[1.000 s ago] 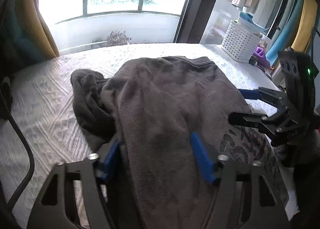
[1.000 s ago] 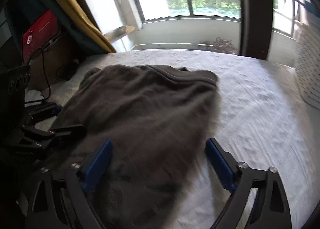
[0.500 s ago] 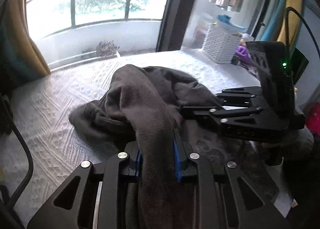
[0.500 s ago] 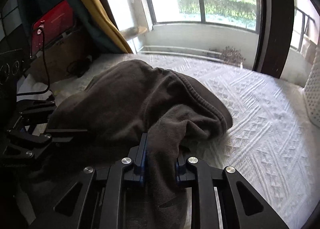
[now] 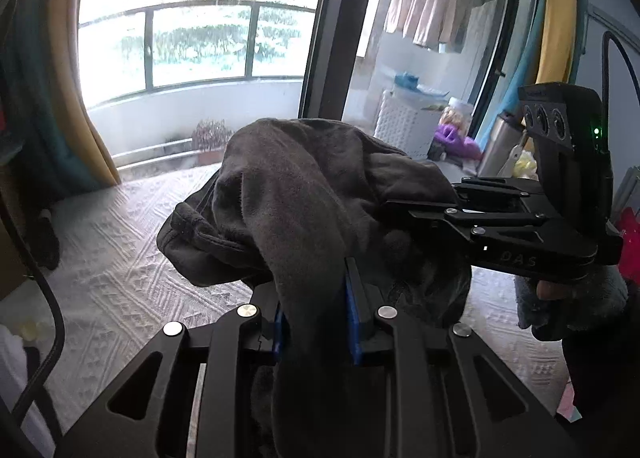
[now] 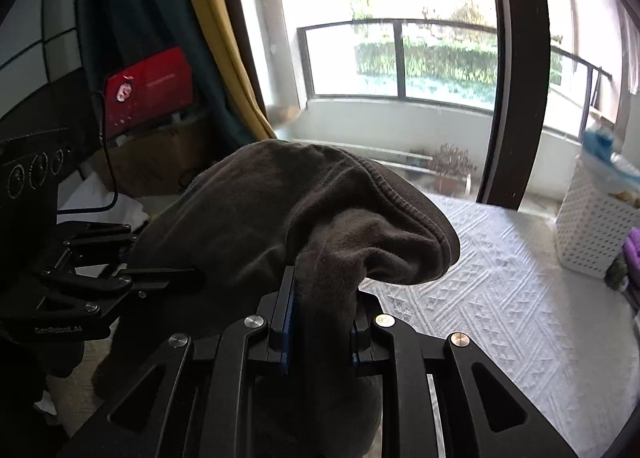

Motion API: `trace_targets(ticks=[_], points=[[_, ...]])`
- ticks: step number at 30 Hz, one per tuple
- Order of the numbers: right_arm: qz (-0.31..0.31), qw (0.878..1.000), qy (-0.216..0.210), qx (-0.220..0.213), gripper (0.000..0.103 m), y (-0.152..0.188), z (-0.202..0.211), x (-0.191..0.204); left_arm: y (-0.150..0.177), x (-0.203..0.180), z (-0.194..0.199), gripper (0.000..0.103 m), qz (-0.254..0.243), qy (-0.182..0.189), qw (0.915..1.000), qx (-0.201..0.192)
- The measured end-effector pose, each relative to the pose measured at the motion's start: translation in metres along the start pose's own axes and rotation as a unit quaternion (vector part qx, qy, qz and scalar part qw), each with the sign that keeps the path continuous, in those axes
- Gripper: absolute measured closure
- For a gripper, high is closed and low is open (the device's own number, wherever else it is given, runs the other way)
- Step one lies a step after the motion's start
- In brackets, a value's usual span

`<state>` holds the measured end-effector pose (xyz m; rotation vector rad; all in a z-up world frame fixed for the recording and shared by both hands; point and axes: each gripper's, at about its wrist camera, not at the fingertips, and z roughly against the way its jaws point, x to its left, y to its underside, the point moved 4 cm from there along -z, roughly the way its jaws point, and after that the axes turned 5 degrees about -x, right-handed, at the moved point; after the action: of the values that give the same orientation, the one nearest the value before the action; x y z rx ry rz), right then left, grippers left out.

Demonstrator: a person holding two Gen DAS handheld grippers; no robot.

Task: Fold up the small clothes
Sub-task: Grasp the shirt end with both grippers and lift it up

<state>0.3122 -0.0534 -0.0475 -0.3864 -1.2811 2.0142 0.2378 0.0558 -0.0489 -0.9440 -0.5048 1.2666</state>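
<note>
Presently both tools have the garment off the surface. The left gripper [image 5: 316, 318] is closed tight on a bunched strip of the dark grey garment [image 5: 288, 194], the blue pads [image 5: 352, 322] pressed against the cloth on either side. The right gripper [image 6: 320, 322] is likewise clamped on a gathered edge of the same cloth, near its ribbed hem [image 6: 404, 194]. Between the two holds the fabric hangs in a loose hump above the white quilted bed cover [image 5: 120, 270]; a lower fold to the left in the left wrist view droops close to the cover, and contact there cannot be confirmed.

Judgement: the step in hand is the carry-over of a fold, with one end lifted by both grips. The next move calls for carrying the held edge toward the far end of the bed, keeping the two grips level and apart so the cloth spreads flat, then lowering it onto the rest of the garment before the jaws open. The bunching at each grip suggests smoothing will be needed afterwards.

A white basket [image 6: 592, 234] stands at the far right, well apart from the work.
</note>
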Motion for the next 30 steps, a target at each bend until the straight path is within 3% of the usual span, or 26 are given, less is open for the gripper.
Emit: trace_targets(ticks=[30], points=[[0.077, 0.989, 0.01, -0.123, 0.083, -0.013, 0.143, 0.098, 0.003, -0.041, 0.123, 0.081, -0.019, -0.002, 0.9937, -0.111]])
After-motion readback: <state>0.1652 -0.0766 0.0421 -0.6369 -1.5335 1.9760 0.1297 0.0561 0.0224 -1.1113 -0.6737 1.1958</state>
